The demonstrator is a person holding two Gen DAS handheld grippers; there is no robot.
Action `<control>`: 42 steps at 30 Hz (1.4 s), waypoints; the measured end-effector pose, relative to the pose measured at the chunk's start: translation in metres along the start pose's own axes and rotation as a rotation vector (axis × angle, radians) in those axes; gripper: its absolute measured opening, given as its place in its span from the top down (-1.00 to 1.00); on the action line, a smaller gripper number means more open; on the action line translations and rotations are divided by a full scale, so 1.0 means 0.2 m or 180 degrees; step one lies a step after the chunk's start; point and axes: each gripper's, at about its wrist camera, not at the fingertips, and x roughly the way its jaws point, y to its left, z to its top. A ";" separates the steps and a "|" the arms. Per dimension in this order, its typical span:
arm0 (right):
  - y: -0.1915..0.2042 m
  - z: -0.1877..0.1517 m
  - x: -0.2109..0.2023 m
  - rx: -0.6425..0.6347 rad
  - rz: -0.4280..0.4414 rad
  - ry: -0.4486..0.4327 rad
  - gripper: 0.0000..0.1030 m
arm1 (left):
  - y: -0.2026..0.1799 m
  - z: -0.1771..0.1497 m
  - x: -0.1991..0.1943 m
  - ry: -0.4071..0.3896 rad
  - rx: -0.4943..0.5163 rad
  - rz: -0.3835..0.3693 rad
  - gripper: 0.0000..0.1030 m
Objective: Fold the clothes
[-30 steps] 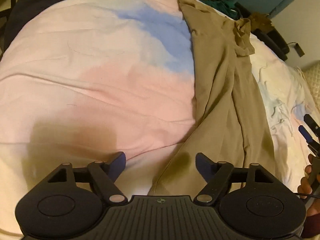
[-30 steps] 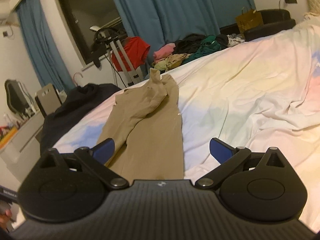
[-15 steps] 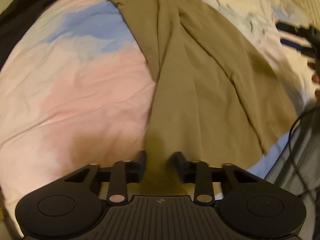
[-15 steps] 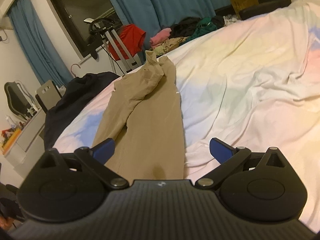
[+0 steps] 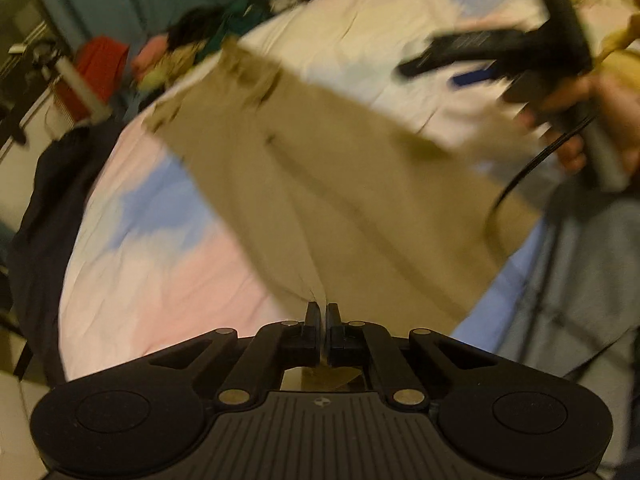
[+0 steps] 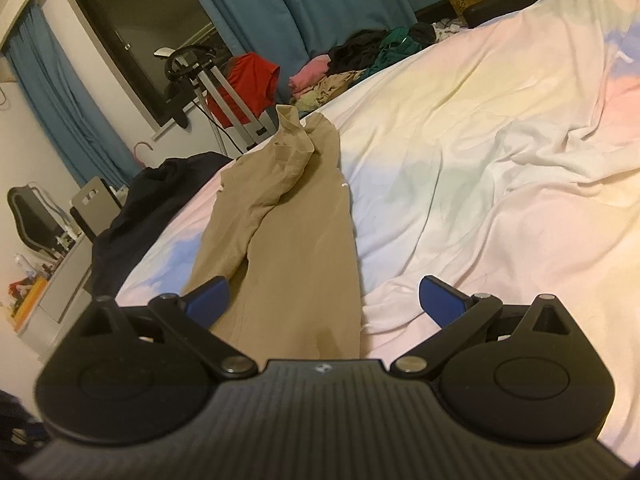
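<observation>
Folding has barely started here: the left gripper (image 5: 321, 314) has its jaws pinched on the near hem of the tan trousers (image 6: 280, 240), while the right gripper (image 6: 322, 300) hangs wide open over them. They stretch unfolded toward the bed (image 6: 480, 140)'s far edge.

The tan trousers (image 6: 280, 240) lie lengthwise on the bed (image 6: 500, 140), over its pastel pink, blue and cream cover. Their far end is bunched and creased near the bed's far edge. The near end is pinched into a peak and drawn taut, with long folds running down the legs (image 5: 320, 184).
</observation>
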 end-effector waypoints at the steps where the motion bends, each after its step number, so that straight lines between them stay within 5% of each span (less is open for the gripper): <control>1: 0.00 0.00 0.00 0.0002 -0.0001 0.0004 -1.00 | -0.04 0.02 -0.01 -0.0041 0.0026 -0.0058 0.95; 7: -0.02 0.00 0.01 0.0017 -0.0013 0.0076 -1.00 | -0.21 0.11 0.13 0.0004 0.0107 -0.0311 0.95; 12: -0.03 -0.01 0.02 0.0068 0.0054 0.0232 -1.00 | -0.26 0.09 0.35 0.0387 0.0026 -0.0592 0.74; 14: -0.05 -0.02 0.02 0.0126 0.0102 0.0331 -0.98 | -0.20 0.07 0.34 0.0381 -0.0246 -0.0821 0.32; 20: -0.17 -0.08 -0.05 0.0718 0.0417 0.0619 -0.93 | 0.16 -0.07 0.25 -0.0066 -0.1683 -0.1383 -0.31; 23: -0.21 -0.12 -0.07 0.0923 0.0452 0.0756 -0.84 | 0.34 -0.18 0.31 -0.0052 -0.2477 -0.1356 -0.28; 24: -0.22 -0.13 -0.07 0.0971 0.0446 0.0817 -0.66 | 0.39 -0.20 0.35 0.0012 -0.2706 -0.1298 -0.27; 25: -0.23 -0.15 -0.07 0.1019 0.0439 0.0879 -0.45 | 0.41 -0.22 0.37 0.0064 -0.2856 -0.1234 -0.27; 27: -0.23 -0.18 -0.07 0.1054 0.0403 0.0991 -0.38 | 0.44 -0.24 0.41 0.0186 -0.3022 -0.1093 -0.26; 31: -0.22 -0.23 -0.04 0.1044 0.0311 0.1173 -0.18 | 0.44 -0.24 0.49 0.0406 -0.3066 -0.0876 -0.25; 34: -0.22 -0.25 -0.03 0.1026 0.0268 0.1266 -0.18 | 0.41 -0.28 0.49 0.0439 -0.3061 -0.1008 -0.22; 37: -0.22 -0.26 -0.02 0.1039 0.0310 0.1368 -0.18 | 0.40 -0.30 0.46 0.0394 -0.3050 -0.1248 0.22; 42: -0.22 -0.30 -0.06 0.1146 0.0465 0.1586 -0.18 | 0.38 -0.33 0.40 0.0257 -0.3026 -0.1509 0.50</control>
